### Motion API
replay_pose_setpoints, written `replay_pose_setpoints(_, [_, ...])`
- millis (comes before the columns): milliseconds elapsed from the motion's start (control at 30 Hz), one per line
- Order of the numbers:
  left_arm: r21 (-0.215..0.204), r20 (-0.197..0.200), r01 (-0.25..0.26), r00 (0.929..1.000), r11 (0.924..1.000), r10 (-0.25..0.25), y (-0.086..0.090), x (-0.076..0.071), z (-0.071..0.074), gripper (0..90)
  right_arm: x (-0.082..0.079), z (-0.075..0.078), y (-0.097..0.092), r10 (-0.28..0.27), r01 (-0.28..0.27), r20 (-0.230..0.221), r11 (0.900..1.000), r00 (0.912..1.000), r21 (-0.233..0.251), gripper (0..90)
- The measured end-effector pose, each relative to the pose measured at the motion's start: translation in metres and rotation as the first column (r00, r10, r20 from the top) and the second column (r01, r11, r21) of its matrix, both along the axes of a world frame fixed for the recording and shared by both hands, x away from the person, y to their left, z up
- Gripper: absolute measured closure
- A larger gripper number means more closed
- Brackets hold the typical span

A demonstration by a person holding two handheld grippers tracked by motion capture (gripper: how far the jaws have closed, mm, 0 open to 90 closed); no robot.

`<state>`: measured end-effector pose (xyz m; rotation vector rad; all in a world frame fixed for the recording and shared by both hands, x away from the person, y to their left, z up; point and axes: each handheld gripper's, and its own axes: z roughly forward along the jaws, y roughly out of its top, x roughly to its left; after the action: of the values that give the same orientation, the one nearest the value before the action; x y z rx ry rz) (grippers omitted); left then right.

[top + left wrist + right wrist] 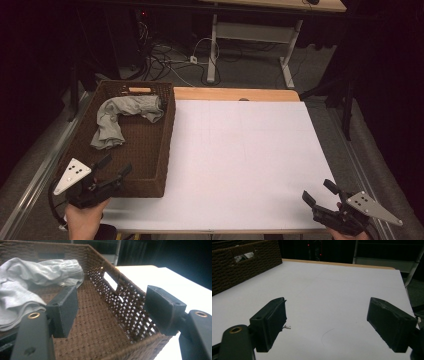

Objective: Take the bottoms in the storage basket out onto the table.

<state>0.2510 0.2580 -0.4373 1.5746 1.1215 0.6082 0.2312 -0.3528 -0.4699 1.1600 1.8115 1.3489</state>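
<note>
While grey cloth [120,117] lies in basket [150,172], left gripper [114,166] jaws wide, empty, right gripper [319,192] likewise.

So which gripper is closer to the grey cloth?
Left. The left gripper sits at the basket's near end, the grey cloth just beyond; the right gripper is across the table.

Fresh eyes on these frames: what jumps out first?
The dark brown woven wicker basket at the table's left edge, with a crumpled grey cloth lying in its far half. The left gripper hangs over the basket's near corner, jaws open and straddling its side wall, touching nothing. The right gripper sits at the near right corner of the white table sheet, jaws open and holding nothing.
</note>
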Motion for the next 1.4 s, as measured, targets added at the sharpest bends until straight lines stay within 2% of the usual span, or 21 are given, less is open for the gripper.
replay_pose_setpoints(133, [0.025, 0.008, 0.012, 0.9999, 0.9996, -0.012, -0.005, 0.004, 0.005, 26.7, -0.001, 0.0, 0.001, 0.002, -0.002, 0.001, 1.0, 1.0, -0.007, 16.6])
replay_pose_setpoints(267, [0.027, 0.005, 0.015, 0.9999, 0.9995, -0.015, -0.007, 0.007, 0.008, 26.7, 0.0, -0.001, 0.002, -0.001, 0.001, -0.007, 0.9996, 1.0, -0.027, 16.7])
replay_pose_setpoints(367, [0.04, 0.006, 0.021, 0.9998, 0.999, -0.021, -0.011, 0.011, 0.011, 26.7, 0.0, -0.001, 0.002, -0.001, 0.0, -0.006, 0.9997, 1.0, -0.026, 16.7])
replay_pose_setpoints(567, [0.032, 0.01, 0.031, 0.9994, 0.999, -0.032, -0.014, 0.018, 0.016, 26.7, -0.001, -0.001, 0.003, 0.001, -0.001, -0.004, 0.9996, 1.0, -0.027, 16.7])
replay_pose_setpoints(867, [0.052, 0.019, 0.037, 0.9991, 0.998, -0.038, -0.019, 0.026, 0.025, 26.7, 0.0, -0.001, 0.002, -0.002, 0.002, -0.003, 0.9996, 1.0, -0.027, 16.7])
replay_pose_setpoints(900, [0.05, 0.017, 0.041, 0.999, 0.9979, -0.042, -0.02, 0.027, 0.027, 26.7, -0.001, 0.0, 0.002, -0.009, 0.009, 0.008, 0.9996, 0.9999, -0.028, 16.7])
replay_pose_setpoints(1067, [0.066, 0.002, 0.041, 0.9992, 0.997, -0.041, -0.023, 0.032, 0.03, 27.2, -0.001, 0.0, 0.0, -0.03, 0.03, 0.002, 0.9995, 0.9996, -0.014, 16.6])
replay_pose_setpoints(1267, [0.062, -0.001, 0.049, 0.9988, 0.9969, -0.049, -0.027, 0.039, 0.034, 28.2, -0.002, 0.0, -0.001, -0.029, 0.029, 0.007, 0.9995, 0.9996, -0.013, 16.5])
replay_pose_setpoints(1300, [0.048, -0.004, 0.047, 0.9989, 0.9977, -0.047, -0.028, 0.042, 0.036, 28.2, -0.002, 0.001, 0.0, -0.029, 0.029, 0.008, 0.9995, 0.9996, -0.012, 16.5])
replay_pose_setpoints(1400, [0.039, -0.003, 0.046, 0.9989, 0.9982, -0.046, -0.028, 0.045, 0.038, 28.2, -0.002, 0.001, 0.0, -0.026, 0.026, 0.012, 0.9996, 0.9996, -0.009, 16.5])
